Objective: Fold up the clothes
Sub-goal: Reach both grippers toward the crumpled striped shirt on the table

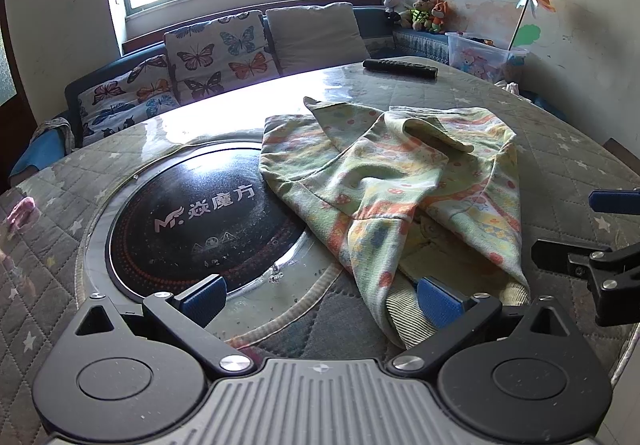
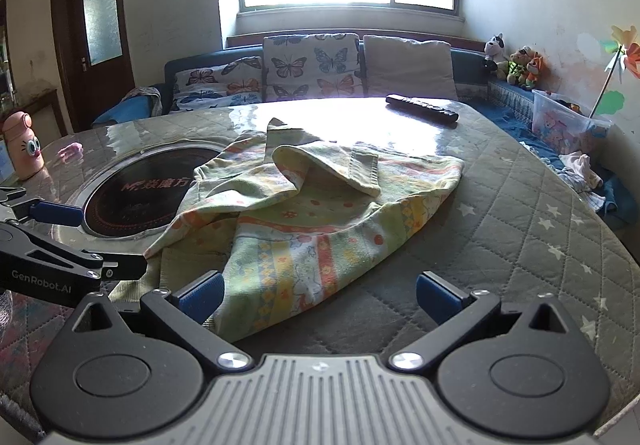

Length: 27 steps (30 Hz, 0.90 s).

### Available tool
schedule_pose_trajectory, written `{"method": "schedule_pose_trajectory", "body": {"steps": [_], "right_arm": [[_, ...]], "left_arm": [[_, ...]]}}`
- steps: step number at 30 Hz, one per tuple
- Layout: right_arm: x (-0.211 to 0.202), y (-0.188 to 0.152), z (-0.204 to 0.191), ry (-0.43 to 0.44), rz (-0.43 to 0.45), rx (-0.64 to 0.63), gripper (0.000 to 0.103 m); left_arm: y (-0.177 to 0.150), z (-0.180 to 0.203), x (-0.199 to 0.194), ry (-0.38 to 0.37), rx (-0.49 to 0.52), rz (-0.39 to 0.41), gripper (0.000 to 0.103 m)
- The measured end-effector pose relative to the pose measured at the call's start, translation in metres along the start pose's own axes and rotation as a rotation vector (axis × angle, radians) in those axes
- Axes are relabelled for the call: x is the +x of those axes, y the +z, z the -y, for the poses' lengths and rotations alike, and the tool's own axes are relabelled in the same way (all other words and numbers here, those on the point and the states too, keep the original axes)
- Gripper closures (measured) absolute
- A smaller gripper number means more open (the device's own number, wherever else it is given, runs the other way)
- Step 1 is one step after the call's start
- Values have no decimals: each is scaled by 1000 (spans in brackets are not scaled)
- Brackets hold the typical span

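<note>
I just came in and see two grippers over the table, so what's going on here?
A person holds a gripper in each hand and is about to fold a patterned garment lying crumpled on the quilted table, partly over the round cooktop. Both the left gripper and the right gripper are open at the garment's near edge and hold nothing. No neat fold shows yet. A remote lies at the far side.

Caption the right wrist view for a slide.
Open right claw at the near edge of a crumpled patterned garment on the quilted table, left claw alongside.
</note>
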State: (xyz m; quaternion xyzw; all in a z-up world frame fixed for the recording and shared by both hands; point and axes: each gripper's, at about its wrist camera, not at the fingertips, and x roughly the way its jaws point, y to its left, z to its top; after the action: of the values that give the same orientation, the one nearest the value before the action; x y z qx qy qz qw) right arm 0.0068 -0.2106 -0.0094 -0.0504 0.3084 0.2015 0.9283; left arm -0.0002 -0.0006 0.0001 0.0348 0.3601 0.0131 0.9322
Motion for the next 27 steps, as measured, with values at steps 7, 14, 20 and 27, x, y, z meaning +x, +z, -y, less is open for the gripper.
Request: {"method": "schedule_pose_trajectory", "body": {"steps": [7, 14, 20, 27], "right_arm": [[0, 0, 2, -2, 4, 14, 0], [2, 0, 4, -2, 3, 25, 0], [4, 2, 4, -1, 1, 27, 0], [9, 6, 6, -1, -3, 29, 0]], "left_arm": [[0, 2, -3, -4, 13, 0, 0], [5, 1, -1, -3, 18, 3, 0], [10, 2, -3, 2, 22, 6, 0], [16, 2, 2, -1, 32, 9, 0]]}}
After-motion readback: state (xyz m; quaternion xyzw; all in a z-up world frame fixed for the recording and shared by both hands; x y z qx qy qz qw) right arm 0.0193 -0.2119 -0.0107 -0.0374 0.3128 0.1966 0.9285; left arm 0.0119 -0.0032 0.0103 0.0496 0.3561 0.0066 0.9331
